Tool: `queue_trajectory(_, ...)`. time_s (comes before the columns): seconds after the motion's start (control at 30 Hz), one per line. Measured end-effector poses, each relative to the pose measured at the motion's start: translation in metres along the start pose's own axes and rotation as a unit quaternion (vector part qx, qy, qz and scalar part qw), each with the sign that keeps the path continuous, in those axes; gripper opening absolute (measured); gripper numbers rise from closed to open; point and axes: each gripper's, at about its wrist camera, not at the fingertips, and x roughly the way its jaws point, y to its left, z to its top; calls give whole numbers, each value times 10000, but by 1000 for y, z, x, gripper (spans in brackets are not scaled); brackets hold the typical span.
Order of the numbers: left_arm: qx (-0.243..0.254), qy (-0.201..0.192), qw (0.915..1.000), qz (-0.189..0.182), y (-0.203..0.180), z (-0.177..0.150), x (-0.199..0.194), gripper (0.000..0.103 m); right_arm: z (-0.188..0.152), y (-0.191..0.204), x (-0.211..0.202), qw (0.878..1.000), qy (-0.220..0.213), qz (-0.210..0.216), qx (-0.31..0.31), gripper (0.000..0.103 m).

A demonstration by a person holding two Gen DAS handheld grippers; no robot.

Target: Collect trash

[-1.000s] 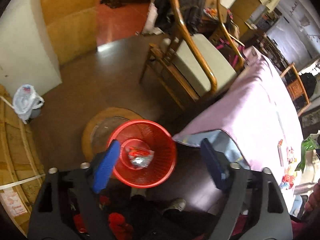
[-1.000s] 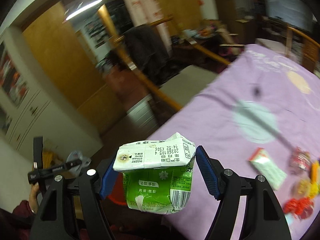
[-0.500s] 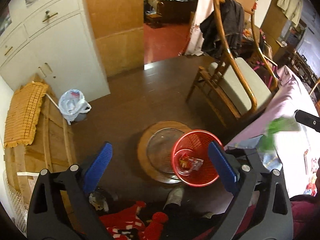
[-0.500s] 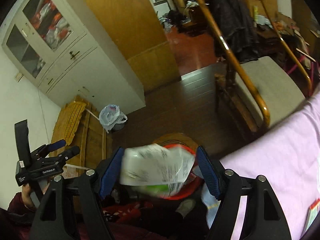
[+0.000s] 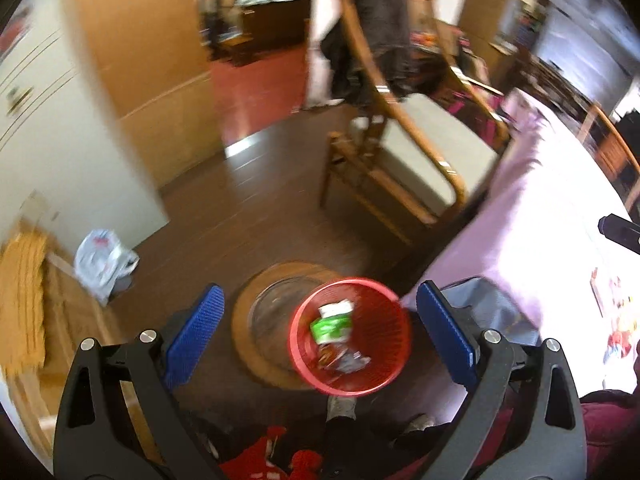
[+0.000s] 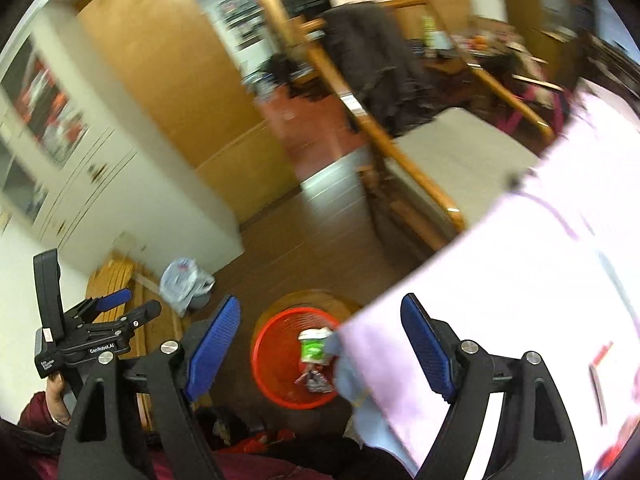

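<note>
While opening, right claw (image 6: 320, 344) above carton (image 6: 314, 346)

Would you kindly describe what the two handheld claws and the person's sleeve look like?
Both the left claw and right claw have black triangular cut-out frames, silver bolts and ribbed blue pads. Seen from the right camera, the left one carries small white lettering on its black body. The sleeve is dark red.

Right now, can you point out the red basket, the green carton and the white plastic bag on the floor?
red mesh wastebasket (image 5: 394, 360), left wrist view, on its inner right wall.
green and white carton (image 5: 331, 326), left wrist view, on its green side.
white plastic bag (image 6: 182, 285), right wrist view, on the middle of the bag.
</note>
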Motion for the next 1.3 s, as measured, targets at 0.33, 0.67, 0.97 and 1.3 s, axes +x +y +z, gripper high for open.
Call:
queue_trajectory(0.33,1995,116,9712,-1300,-150,43,41,93,-80,-94,-97,9730,-967,-1300,1646,84)
queue_trajectory(0.67,3588,303,9048,-2273,-362,5,47,93,-218,-214,-217,8832,-1870,-2125,3738,86)
queue_trajectory(0.97,4131,426,8751,-2484,-508,-34,69,94,-273,-271,-279,8497,-1918,-2904,3960,86)
queue_trajectory(1.3,4757,350,8644,-1589,-571,-78,117,94,-334,-302,-315,8031,-1920,-3200,4645,86)
